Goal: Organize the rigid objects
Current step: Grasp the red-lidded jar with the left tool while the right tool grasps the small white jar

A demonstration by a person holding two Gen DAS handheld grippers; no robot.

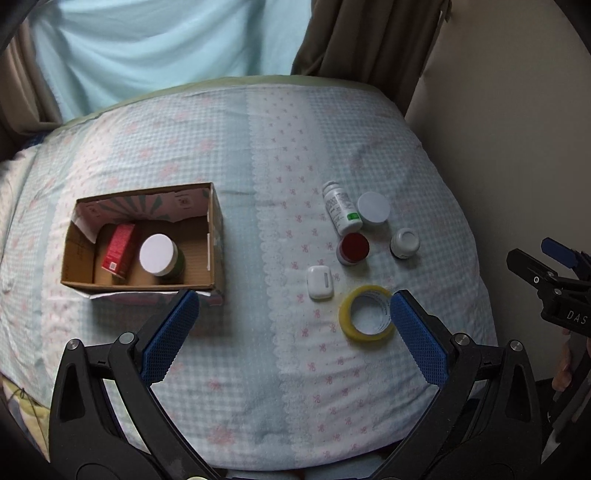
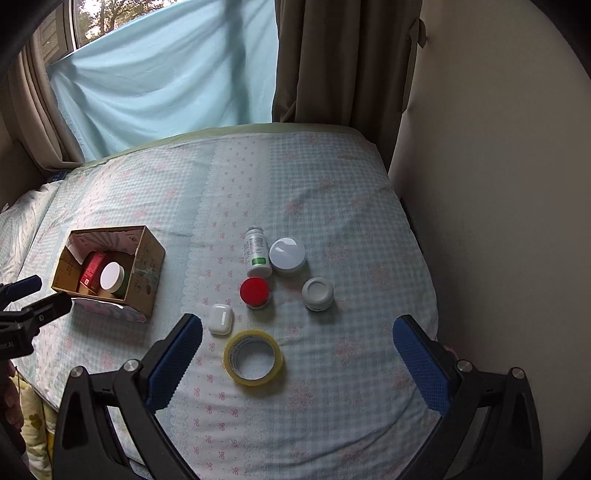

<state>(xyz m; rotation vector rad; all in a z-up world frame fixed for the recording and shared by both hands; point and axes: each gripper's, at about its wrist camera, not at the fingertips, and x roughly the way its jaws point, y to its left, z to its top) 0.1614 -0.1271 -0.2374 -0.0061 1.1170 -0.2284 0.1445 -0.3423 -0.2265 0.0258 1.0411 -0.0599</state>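
While both grippers hover above the bed (image 2: 332,192) with nothing between their blue pads, the left gripper (image 1: 291,325) and the right gripper (image 2: 297,350) each hold their fingers wide apart. At the left sits an open cardboard box (image 1: 216,236) containing a red carton (image 1: 118,251) and a white-lidded jar (image 1: 159,254). To the right lie a white bottle (image 2: 255,254) on its side, a white-lidded tub (image 2: 287,254), a red-capped jar (image 2: 254,291), a small grey-lidded jar (image 2: 317,293), a white earbud case (image 2: 221,319) and, nearest, a yellow tape roll (image 2: 254,358).

We are in a bedroom at home: a bed (image 2: 332,206) with curtains (image 2: 332,62) and window (image 2: 107,18) at twelve o'clock.
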